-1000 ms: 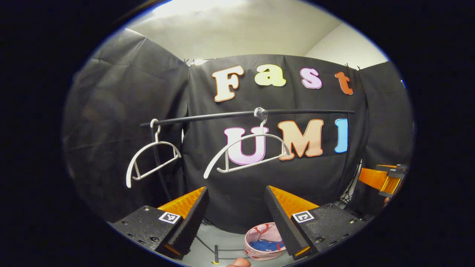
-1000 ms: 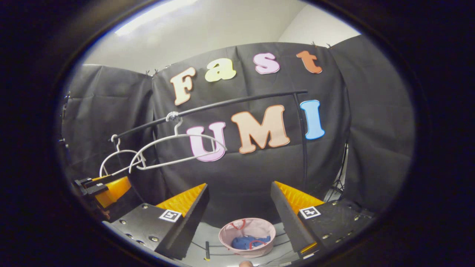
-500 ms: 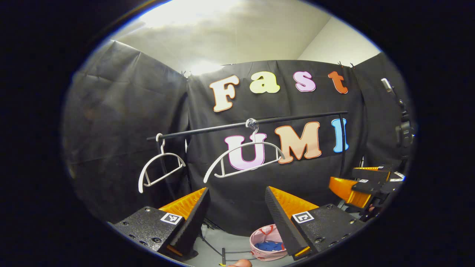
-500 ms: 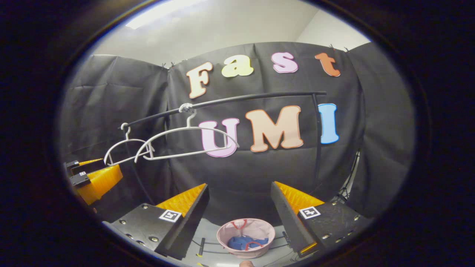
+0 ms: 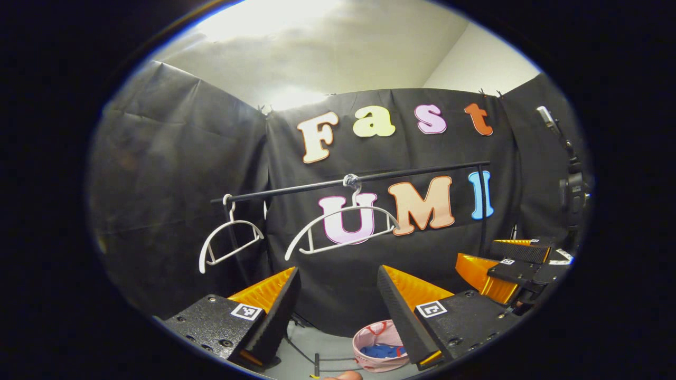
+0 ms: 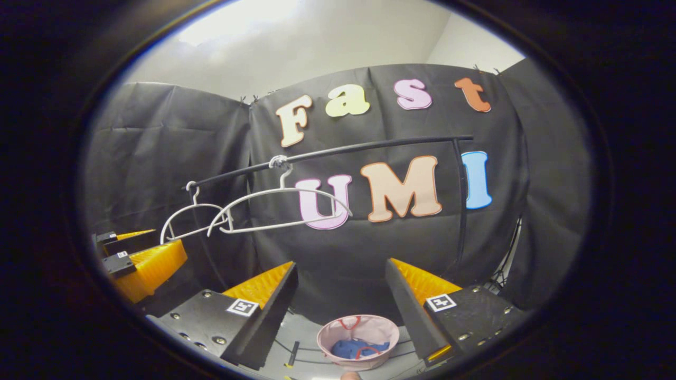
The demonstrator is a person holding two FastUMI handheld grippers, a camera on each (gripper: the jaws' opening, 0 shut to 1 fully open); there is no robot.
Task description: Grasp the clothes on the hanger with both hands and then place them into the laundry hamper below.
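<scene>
One blue garment point(image 6: 355, 348) lies bunched in the bottom of the pink laundry hamper point(image 6: 338, 333) on the grey floor, at about 6 o'clock in the right gripper view and just right of 6 o'clock in the left gripper view point(image 5: 384, 350). Both white hangers on the black rail point(image 5: 369, 179) hang bare: the nearer hanger point(image 5: 343, 227) at about 12 o'clock above the left gripper's fingers, the farther hanger point(image 5: 228, 240) at about 10 o'clock.

Judged from this, the clothes are already in the hamper and the step in hand is drawing both tools clear. To do it well, keep the jaws wide and empty, lift straight back and away from the rail so no fingertip catches a hanger, and stay above the hamper's rim.

The left gripper point(image 5: 332, 309) stands wide open with nothing between its fingers; the hamper sits below and beyond it, well apart. The right gripper point(image 6: 338, 306) is likewise spread wide and holds nothing, with the hamper showing through its gap, lower and farther off. Each tool also appears at the other's side, at about 4 o'clock in the left gripper view and about 9 o'clock in the right gripper view.
</scene>
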